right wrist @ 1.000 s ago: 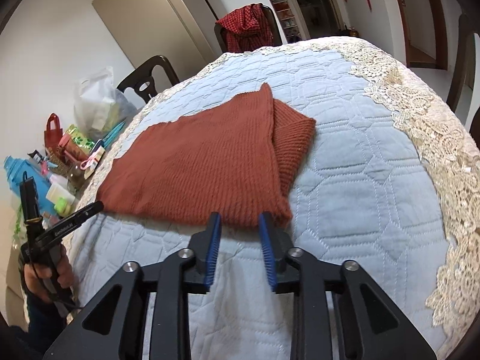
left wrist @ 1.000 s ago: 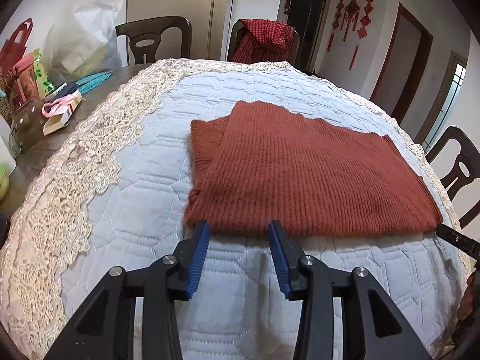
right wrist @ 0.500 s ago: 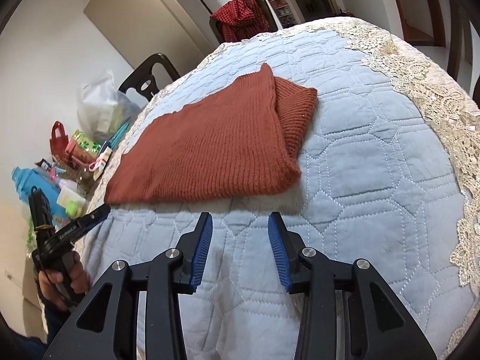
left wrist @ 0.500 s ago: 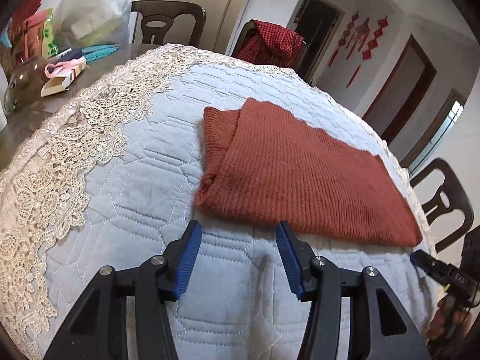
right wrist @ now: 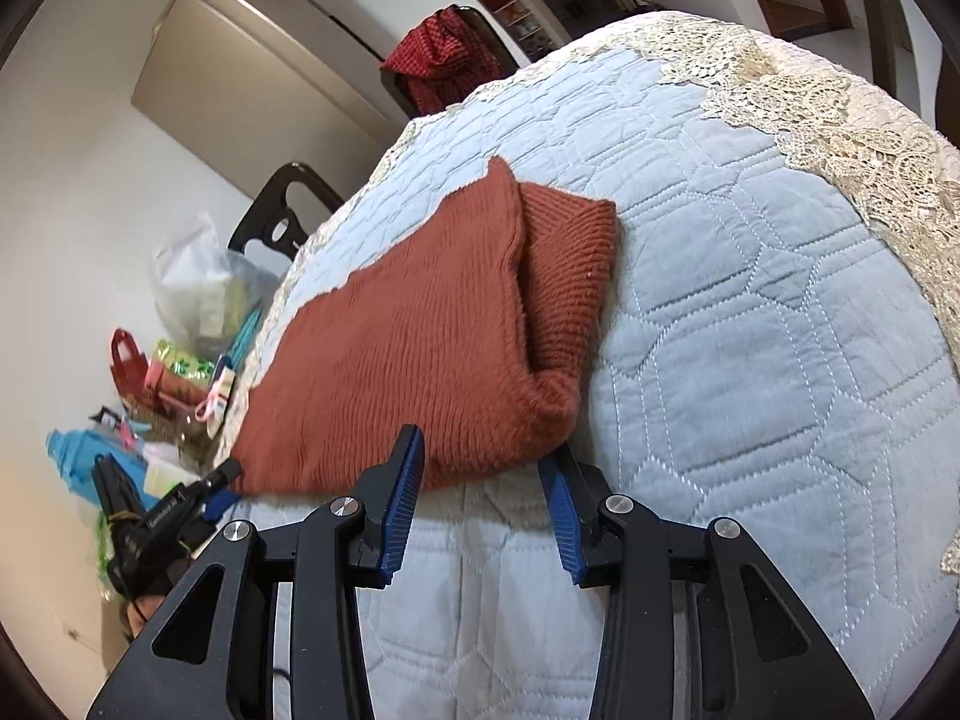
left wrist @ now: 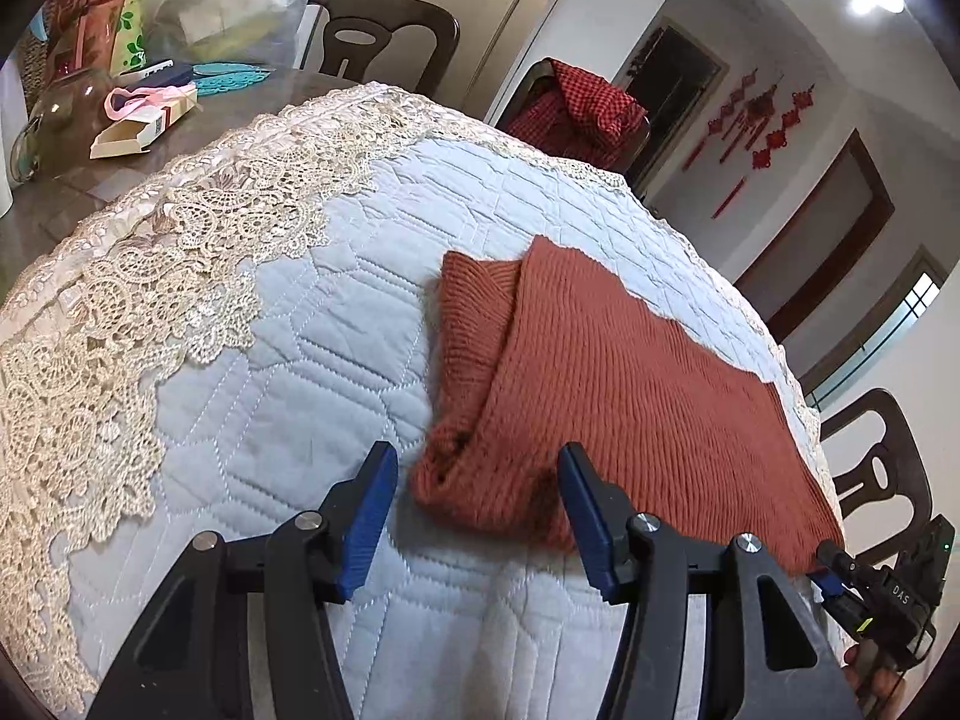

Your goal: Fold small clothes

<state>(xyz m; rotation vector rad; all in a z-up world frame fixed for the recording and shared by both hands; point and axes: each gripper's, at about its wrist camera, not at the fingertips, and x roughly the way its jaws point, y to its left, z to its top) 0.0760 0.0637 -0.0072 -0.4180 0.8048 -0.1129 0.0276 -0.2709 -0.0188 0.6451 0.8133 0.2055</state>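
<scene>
A rust-red knitted garment (left wrist: 612, 384) lies folded flat on the pale blue quilted cloth (left wrist: 300, 360); it also shows in the right wrist view (right wrist: 420, 336). My left gripper (left wrist: 477, 510) is open, its blue-padded jaws either side of the garment's near left corner, low over the cloth. My right gripper (right wrist: 483, 495) is open, its jaws either side of the near right corner. Each gripper's tip shows in the other view, the right one (left wrist: 840, 570) and the left one (right wrist: 210, 486), at the garment's near edge.
The cloth has a cream lace border (left wrist: 120, 324). Boxes, bags and a jar (left wrist: 120, 90) crowd the table's left end. Dark wooden chairs (left wrist: 372, 36) stand around; one at the far side holds a red checked garment (left wrist: 576, 114).
Both grippers opened wider and moved down and in toward the garment's near corners, so the corners now sit between the jaws. The garment lies as before.
</scene>
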